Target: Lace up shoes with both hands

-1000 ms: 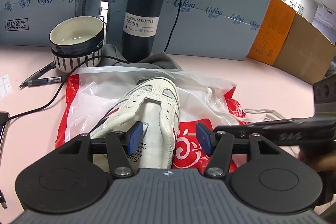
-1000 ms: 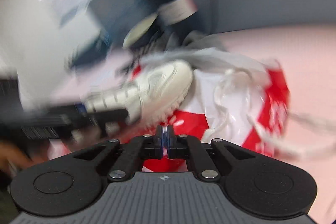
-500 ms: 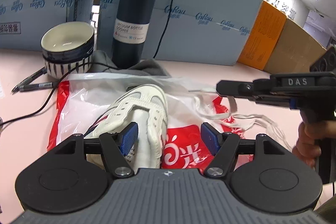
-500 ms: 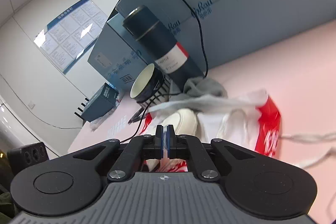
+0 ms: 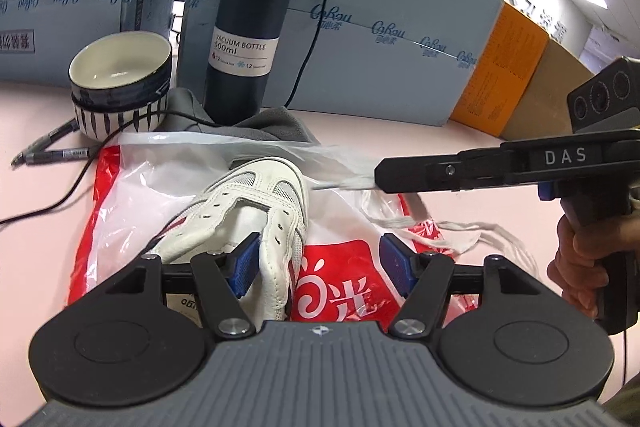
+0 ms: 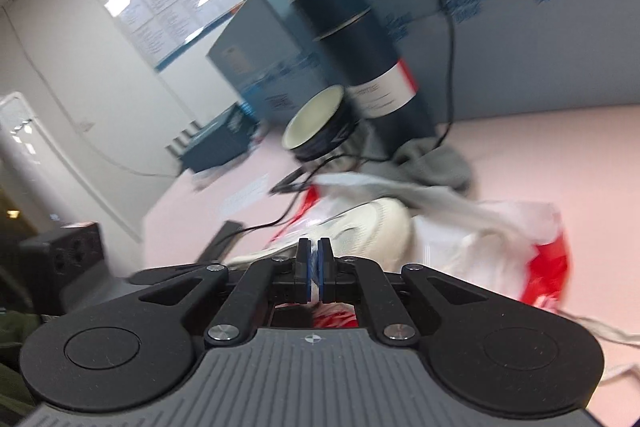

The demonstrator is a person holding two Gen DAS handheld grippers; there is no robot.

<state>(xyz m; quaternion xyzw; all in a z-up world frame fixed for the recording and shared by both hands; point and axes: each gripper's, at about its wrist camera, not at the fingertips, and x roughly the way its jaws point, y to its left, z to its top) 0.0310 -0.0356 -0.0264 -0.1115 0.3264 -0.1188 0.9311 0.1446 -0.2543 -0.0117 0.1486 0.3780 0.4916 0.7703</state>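
Observation:
A white sneaker (image 5: 248, 207) lies on a red and white plastic bag (image 5: 344, 291) on the pink table, toe pointing away from me. My left gripper (image 5: 320, 265) is open just behind the shoe's collar. Its left pad (image 5: 245, 263) touches the eyelet flap and its right pad hangs over the bag. My right gripper (image 5: 380, 175) reaches in from the right above the bag, shut on a flat white shoelace (image 5: 344, 183). The rest of the lace trails onto the table (image 5: 460, 227). In the blurred right wrist view a white strip sits between the shut pads (image 6: 314, 269), with the sneaker (image 6: 372, 227) beyond.
A dark vacuum bottle (image 5: 252, 27) and a striped bowl (image 5: 120, 79) stand behind the shoe, with grey cloth (image 5: 272, 127), pens (image 5: 52, 155) and a black cable (image 5: 60, 203) nearby. Blue boxes (image 5: 380, 27) and an orange box (image 5: 500, 67) wall the back. A hand (image 5: 580, 267) holds the right gripper.
My right gripper has lifted off the bag with the lace and now hangs level beside the shoe's toe. My left gripper has opened a little wider and stayed by the shoe.

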